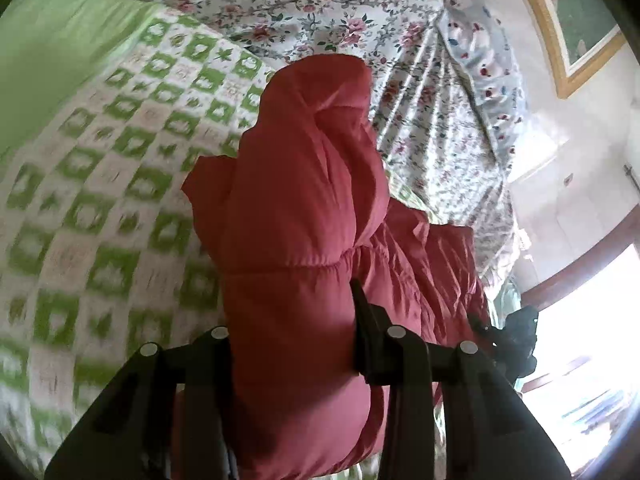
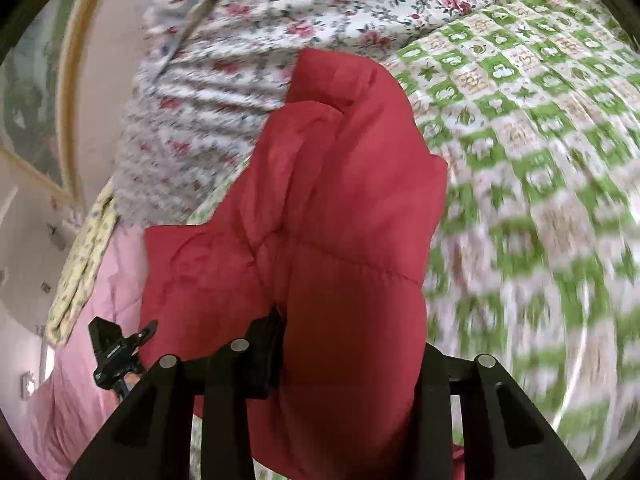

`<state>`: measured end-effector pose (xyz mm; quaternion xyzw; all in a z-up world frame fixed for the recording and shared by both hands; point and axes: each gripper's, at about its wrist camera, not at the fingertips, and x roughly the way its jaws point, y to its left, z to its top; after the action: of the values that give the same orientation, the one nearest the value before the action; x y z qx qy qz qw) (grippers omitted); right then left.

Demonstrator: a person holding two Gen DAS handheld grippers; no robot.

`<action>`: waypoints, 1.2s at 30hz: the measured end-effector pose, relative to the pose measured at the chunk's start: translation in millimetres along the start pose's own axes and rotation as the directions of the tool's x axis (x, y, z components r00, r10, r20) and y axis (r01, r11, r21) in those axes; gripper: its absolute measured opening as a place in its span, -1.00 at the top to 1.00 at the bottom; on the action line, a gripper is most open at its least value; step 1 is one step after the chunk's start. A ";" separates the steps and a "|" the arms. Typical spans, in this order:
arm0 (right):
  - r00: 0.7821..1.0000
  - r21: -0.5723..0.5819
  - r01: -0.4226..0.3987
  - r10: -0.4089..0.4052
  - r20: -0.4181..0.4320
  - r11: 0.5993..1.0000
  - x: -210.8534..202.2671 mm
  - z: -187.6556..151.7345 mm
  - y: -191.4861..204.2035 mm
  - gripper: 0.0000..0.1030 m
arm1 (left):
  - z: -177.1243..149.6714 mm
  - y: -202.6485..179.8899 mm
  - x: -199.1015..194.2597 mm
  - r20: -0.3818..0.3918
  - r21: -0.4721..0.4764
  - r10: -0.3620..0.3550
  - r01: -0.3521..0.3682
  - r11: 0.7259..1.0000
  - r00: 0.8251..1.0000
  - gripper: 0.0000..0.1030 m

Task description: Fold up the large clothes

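A red puffy quilted jacket point(image 1: 304, 208) hangs over the bed, held up by both grippers. My left gripper point(image 1: 296, 320) is shut on a thick fold of it; one black finger point(image 1: 362, 320) shows at the right of the bunch, the other is hidden by the fabric. The right gripper shows small at the right edge of the left wrist view point(image 1: 516, 340). In the right wrist view, my right gripper point(image 2: 344, 344) is shut on another bunch of the jacket point(image 2: 340, 208); one finger point(image 2: 268, 344) shows at the left. The left gripper shows small there at lower left point(image 2: 116, 348).
Below lies a green and white checked bedspread point(image 1: 100, 200) point(image 2: 540, 140). A floral sheet point(image 1: 320, 4) and a floral pillow point(image 1: 480, 64) lie beyond it. A pink quilt point(image 2: 80, 360) hangs at the bed's side. A gold-framed picture point(image 1: 572, 20) and a bright window point(image 1: 592, 360) are on the wall.
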<state>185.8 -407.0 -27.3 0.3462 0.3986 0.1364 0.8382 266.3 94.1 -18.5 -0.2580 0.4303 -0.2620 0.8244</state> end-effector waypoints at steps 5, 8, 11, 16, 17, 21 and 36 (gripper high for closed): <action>0.999 0.024 -0.037 0.037 -0.019 0.999 -24.2 -48.3 1.4 0.27 | -43.8 1.7 -42.3 0.013 -0.013 -0.022 0.023 1.000 1.000 0.33; 0.998 0.043 -0.061 0.062 -0.016 0.997 -36.5 -73.1 -0.4 0.27 | -65.1 8.4 -57.4 0.009 -0.028 -0.038 0.038 0.999 0.999 0.33; 0.998 0.039 -0.054 0.055 -0.010 0.998 -43.9 -91.8 -0.6 0.27 | -83.5 15.5 -65.0 0.001 -0.029 -0.030 0.030 0.999 1.000 0.33; 1.000 0.018 0.003 -0.003 0.026 1.000 -38.4 -103.2 -5.6 0.23 | -100.7 22.5 -57.5 0.013 0.000 0.083 -0.083 0.997 0.996 0.32; 0.999 0.017 0.014 -0.015 0.032 1.000 -36.3 -103.8 -7.3 0.20 | -101.7 22.5 -53.0 0.018 0.011 0.121 -0.121 0.993 0.993 0.30; 0.998 0.021 0.036 -0.037 0.060 0.999 -30.9 -105.6 -16.2 0.11 | -103.4 23.7 -41.3 0.038 0.037 0.209 -0.211 0.977 0.977 0.20; 0.993 0.050 0.075 -0.079 0.086 0.996 -24.6 -110.7 -34.8 -0.30 | -109.3 15.6 -26.1 0.109 0.071 0.414 -0.423 0.903 0.904 -0.34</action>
<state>83.9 -392.4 -86.2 0.3560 0.3776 0.0793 0.8511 164.4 100.8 -68.0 -0.1326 0.4250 -0.0865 0.8912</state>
